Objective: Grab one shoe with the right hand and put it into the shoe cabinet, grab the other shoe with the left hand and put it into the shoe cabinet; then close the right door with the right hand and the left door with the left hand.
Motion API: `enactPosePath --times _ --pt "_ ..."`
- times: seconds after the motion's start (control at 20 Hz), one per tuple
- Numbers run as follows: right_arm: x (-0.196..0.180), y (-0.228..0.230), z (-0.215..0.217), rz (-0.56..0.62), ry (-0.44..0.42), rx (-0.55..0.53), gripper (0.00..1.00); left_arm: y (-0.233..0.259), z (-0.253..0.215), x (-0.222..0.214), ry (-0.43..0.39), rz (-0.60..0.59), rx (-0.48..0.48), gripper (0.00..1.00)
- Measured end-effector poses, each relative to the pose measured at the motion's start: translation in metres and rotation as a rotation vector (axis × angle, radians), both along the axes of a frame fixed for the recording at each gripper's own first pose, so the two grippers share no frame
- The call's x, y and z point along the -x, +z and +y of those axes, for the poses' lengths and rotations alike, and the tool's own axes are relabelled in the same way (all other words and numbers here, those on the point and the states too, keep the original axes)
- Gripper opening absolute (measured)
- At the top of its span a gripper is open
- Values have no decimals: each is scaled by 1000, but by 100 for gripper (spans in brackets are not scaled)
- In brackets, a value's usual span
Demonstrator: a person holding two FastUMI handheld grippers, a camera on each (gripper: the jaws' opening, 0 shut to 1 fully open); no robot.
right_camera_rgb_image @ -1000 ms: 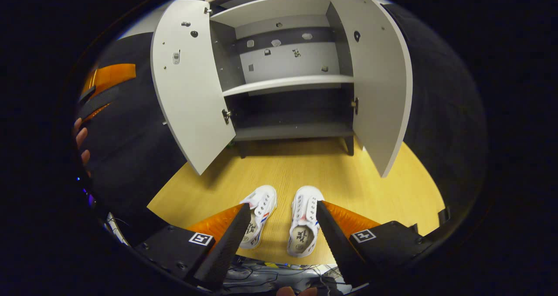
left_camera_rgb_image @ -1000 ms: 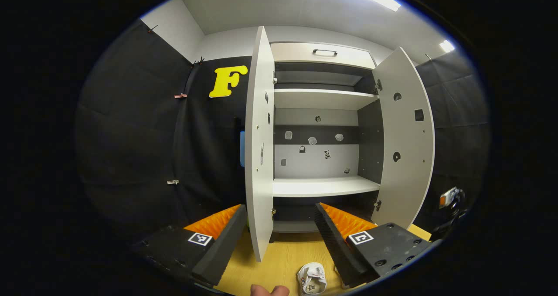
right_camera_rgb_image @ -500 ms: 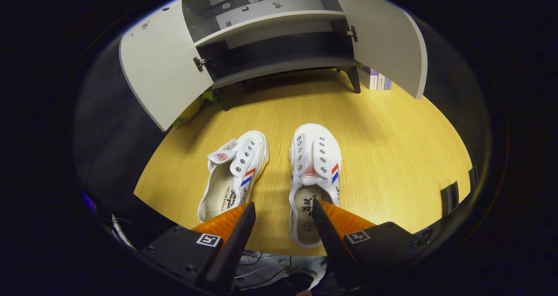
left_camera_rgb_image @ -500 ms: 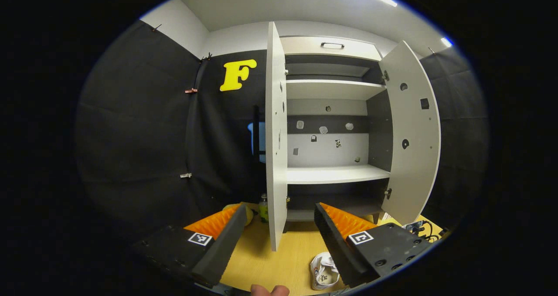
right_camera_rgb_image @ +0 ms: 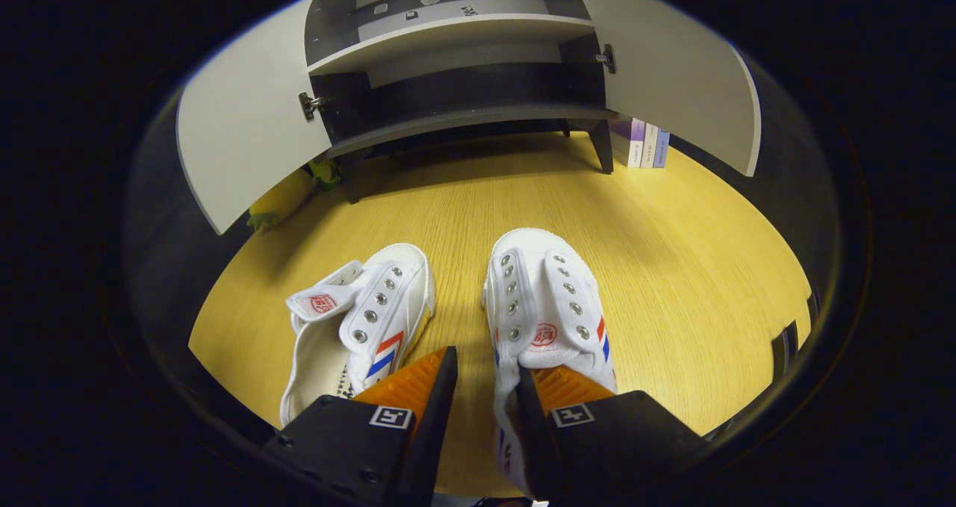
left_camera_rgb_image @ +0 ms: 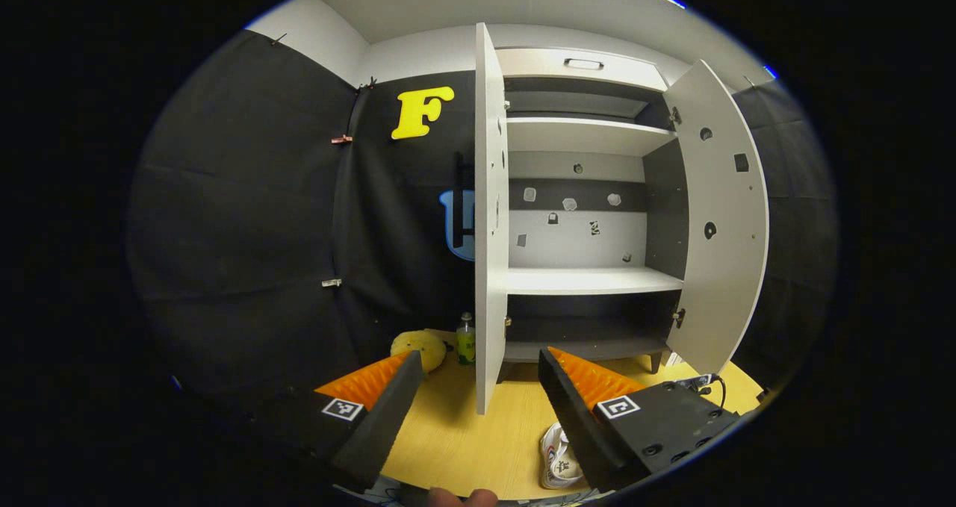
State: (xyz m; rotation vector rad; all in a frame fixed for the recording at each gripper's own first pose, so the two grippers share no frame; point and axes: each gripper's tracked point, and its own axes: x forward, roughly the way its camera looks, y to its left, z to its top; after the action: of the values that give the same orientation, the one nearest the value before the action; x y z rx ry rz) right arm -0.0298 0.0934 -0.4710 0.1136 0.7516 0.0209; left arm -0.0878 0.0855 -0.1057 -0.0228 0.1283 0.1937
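Note:
Two white shoes with red and blue stripes lie side by side on the wooden floor in the right gripper view, the left shoe [right_camera_rgb_image: 366,320] and the right shoe [right_camera_rgb_image: 545,298]. My right gripper [right_camera_rgb_image: 485,387] is low over the right shoe. One finger sits inside the shoe's opening and the other outside its inner side wall, with a strip of floor showing between that finger and the wall. The shoe cabinet [right_camera_rgb_image: 463,115] stands beyond with both doors open. My left gripper [left_camera_rgb_image: 474,410] hangs open and empty, facing the cabinet [left_camera_rgb_image: 590,279]. A shoe [left_camera_rgb_image: 559,458] peeks out behind its right finger.
The left door's edge [left_camera_rgb_image: 485,216] points toward the left gripper, and the right door [left_camera_rgb_image: 721,216] swings wide. A yellow plush toy [left_camera_rgb_image: 418,346] and a green bottle [left_camera_rgb_image: 465,339] sit left of the cabinet. Books [right_camera_rgb_image: 642,141] stand at its right. Cables [left_camera_rgb_image: 706,384] lie on the floor.
My right gripper has dropped down onto the right shoe and its fingers have narrowed around the shoe's side wall. The left gripper has drifted slightly, so the cabinet sits further right in its view.

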Motion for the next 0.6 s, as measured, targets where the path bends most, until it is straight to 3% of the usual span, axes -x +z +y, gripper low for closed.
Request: enactPosePath --times 0.05,0.1,0.15,0.35,0.5,0.6 --pt "-4 0 -5 -16 -11 13 47 -3 2 0 7 9 -2 98" --pt "-10 -1 -5 -24 -25 10 27 -8 2 1 10 18 -2 98" --pt "-15 2 -4 -31 -36 3 19 -12 3 1 13 30 0 98" --pt "-38 -7 -7 -44 0 11 20 -29 4 1 20 71 5 98" --pt "-41 -7 -2 -37 43 22 6 -34 4 -2 22 84 -2 98" --pt "-40 2 -6 -19 33 7 5 -33 4 -4 20 84 -5 98"
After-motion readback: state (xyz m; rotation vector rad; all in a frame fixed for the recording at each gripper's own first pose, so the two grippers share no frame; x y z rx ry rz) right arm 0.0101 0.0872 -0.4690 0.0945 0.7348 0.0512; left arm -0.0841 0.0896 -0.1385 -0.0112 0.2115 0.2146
